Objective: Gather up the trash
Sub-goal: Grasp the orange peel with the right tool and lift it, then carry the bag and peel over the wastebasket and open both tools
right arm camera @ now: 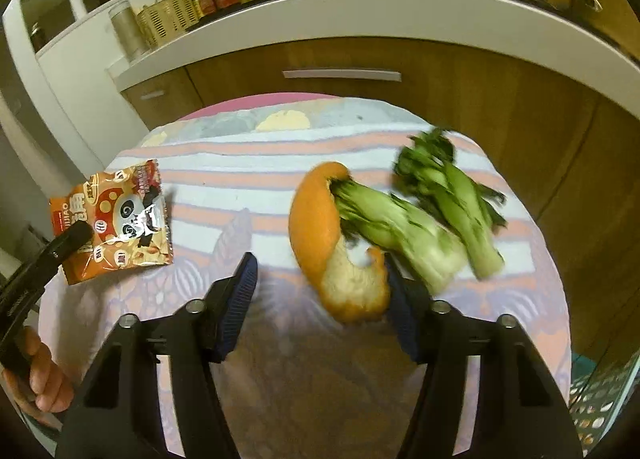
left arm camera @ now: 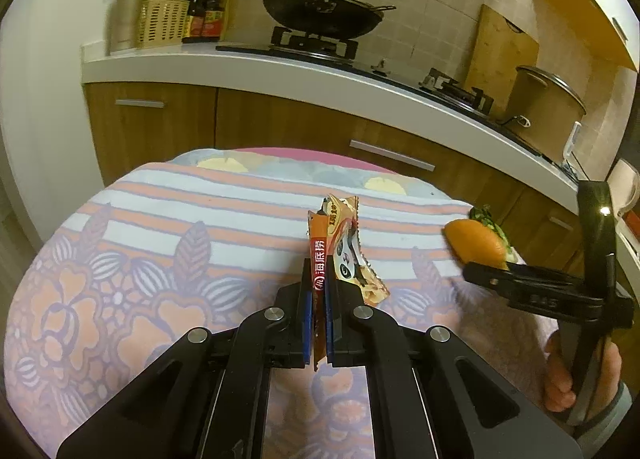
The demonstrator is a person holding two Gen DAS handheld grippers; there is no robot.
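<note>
An orange snack wrapper [left arm camera: 344, 255] with a panda print stands upright above the cloth-covered table [left arm camera: 160, 219], and my left gripper [left arm camera: 319, 275] is shut on its edge. The right wrist view shows the same wrapper [right arm camera: 120, 219] at the left, with the left gripper's tip [right arm camera: 76, 237] on it. A curled orange peel [right arm camera: 320, 227] lies between the fingers of my right gripper [right arm camera: 320, 263]. It rests against the right finger [right arm camera: 400, 299], while the left finger [right arm camera: 240, 283] stands well apart from it. Two pieces of green bok choy [right arm camera: 400, 227] lie just behind the peel.
Beyond the table runs a white counter [left arm camera: 280, 63] over brown cabinets, carrying a wok on a stove [left arm camera: 320, 15], a pot [left arm camera: 544, 107], bottles and a yellow basket [left arm camera: 162, 21]. A green mesh basket [right arm camera: 600, 399] shows at the lower right. A person's hand [left arm camera: 560, 379] holds each gripper.
</note>
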